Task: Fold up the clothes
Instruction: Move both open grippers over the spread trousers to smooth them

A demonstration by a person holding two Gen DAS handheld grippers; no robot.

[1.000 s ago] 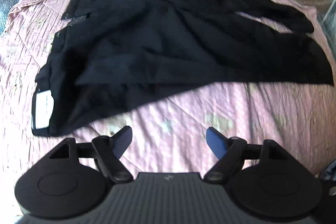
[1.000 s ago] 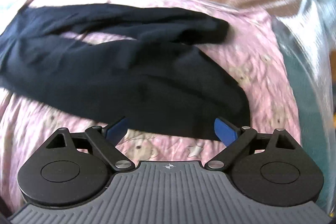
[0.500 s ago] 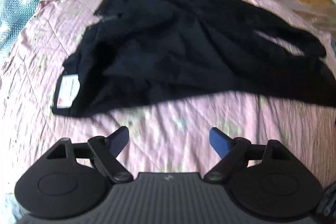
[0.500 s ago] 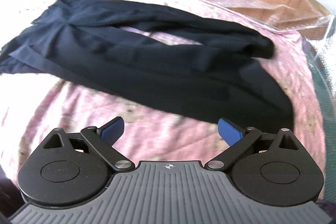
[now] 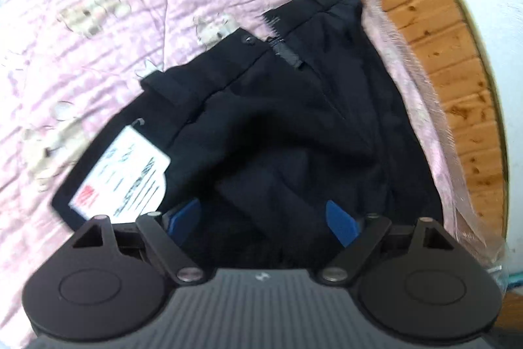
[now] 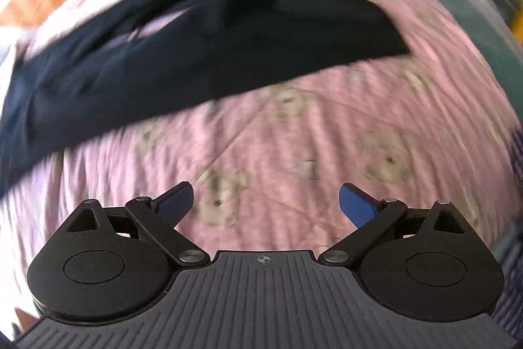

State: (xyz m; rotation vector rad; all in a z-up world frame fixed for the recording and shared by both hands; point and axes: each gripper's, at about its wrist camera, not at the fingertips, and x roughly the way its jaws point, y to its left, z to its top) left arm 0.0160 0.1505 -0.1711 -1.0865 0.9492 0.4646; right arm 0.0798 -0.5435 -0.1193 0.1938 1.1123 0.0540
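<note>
left wrist: black trousers [image 5: 294, 120] are spread on the pink quilt [image 5: 98, 22] by its wooden edge [image 5: 434, 38]; left gripper [image 5: 261, 215] is held wide above the waistband, unclenched | right wrist: right gripper [image 6: 264, 201] is released over bare quilt; trouser legs lie beyond.

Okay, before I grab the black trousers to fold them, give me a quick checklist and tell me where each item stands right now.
1. Left claw open: ok, blue fingers spread wide.
2. Left claw over the trousers: ok, it is above the bunched waist end, near the white tag; contact with the cloth: cannot tell.
3. Right claw open: ok, nothing between its fingers.
4. Right claw lined up on the trousers: not ok, only the pink quilt lies under it; the legs are farther off.
5. Trousers flat: not ok, the waist end is rumpled and the legs lie apart.
6. Sharp view: not ok, the right wrist view is blurred.
</note>
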